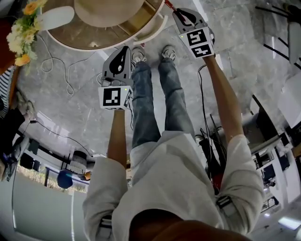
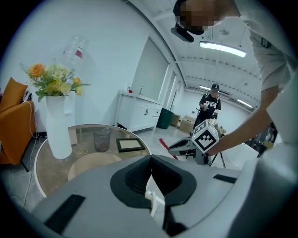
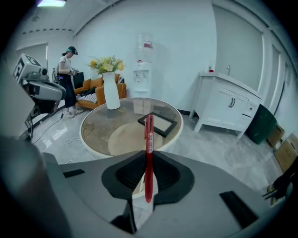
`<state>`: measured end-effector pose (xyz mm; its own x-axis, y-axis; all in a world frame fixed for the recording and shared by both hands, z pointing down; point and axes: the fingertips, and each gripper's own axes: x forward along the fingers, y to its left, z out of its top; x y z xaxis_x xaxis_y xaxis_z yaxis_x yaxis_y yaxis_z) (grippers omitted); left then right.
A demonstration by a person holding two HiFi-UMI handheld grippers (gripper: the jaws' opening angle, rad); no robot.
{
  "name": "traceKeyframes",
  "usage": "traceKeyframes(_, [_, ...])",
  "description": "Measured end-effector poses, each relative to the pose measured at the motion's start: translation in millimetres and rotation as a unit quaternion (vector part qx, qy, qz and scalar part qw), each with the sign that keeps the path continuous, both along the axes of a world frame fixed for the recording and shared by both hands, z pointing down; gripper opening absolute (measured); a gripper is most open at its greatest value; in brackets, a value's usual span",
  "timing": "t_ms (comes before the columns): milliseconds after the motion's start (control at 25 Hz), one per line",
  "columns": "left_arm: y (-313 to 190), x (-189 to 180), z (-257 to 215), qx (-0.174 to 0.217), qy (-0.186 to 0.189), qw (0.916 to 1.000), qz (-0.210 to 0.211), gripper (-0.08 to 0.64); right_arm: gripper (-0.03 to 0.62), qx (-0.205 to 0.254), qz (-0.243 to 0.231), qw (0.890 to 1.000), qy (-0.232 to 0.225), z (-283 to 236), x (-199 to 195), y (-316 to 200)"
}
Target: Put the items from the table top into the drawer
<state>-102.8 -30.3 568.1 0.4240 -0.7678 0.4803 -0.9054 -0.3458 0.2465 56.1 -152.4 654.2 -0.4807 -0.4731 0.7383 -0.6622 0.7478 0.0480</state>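
Observation:
My right gripper (image 3: 148,157) is shut on a red pen (image 3: 149,132), which stands up between its pads and points toward the round glass table (image 3: 93,139). In the head view the right gripper (image 1: 178,13) hangs beside the table rim (image 1: 155,29), with the pen's tip (image 1: 168,4) poking out. A black picture frame (image 3: 157,123) lies on the glass, also seen in the left gripper view as the frame (image 2: 130,145). My left gripper (image 2: 151,160) is shut with nothing in it and sits off the table's edge (image 1: 125,51). No drawer shows.
A white vase of flowers (image 2: 58,125) stands on the table. A white cabinet (image 3: 228,109) and a water dispenser (image 3: 143,69) stand by the wall. Another person (image 3: 69,79) stands further off. Cables (image 1: 61,70) run over the floor, and an orange chair (image 2: 11,116) is beside the table.

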Motion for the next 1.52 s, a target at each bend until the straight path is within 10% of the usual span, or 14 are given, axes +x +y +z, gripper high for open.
traceKeyframes(240, [-18, 79, -9, 0.001, 0.0, 0.9984, 0.056, 0.015, 0.066, -0.027, 0.061, 0.998, -0.009, 5, 82, 24])
traceKeyframes(520, [-16, 123, 15, -0.014, 0.018, 0.9961, 0.085, 0.015, 0.066, -0.083, 0.072, 0.994, -0.017, 65, 87, 58])
traceKeyframes(1160, [7, 126, 103, -0.061, 0.062, 0.9942, 0.063, 0.015, 0.066, -0.122, -0.108, 0.984, 0.071, 235, 13, 98])
traceKeyframes(1320, [6, 128, 114, -0.053, 0.065, 0.9945, 0.064, 0.015, 0.066, -0.053, -0.257, 0.953, 0.15, 266, -6, 100])
traceKeyframes(1520, [7, 125, 133, -0.046, 0.064, 0.995, 0.062, 0.015, 0.066, 0.013, -0.447, 0.872, 0.199, 302, -45, 112])
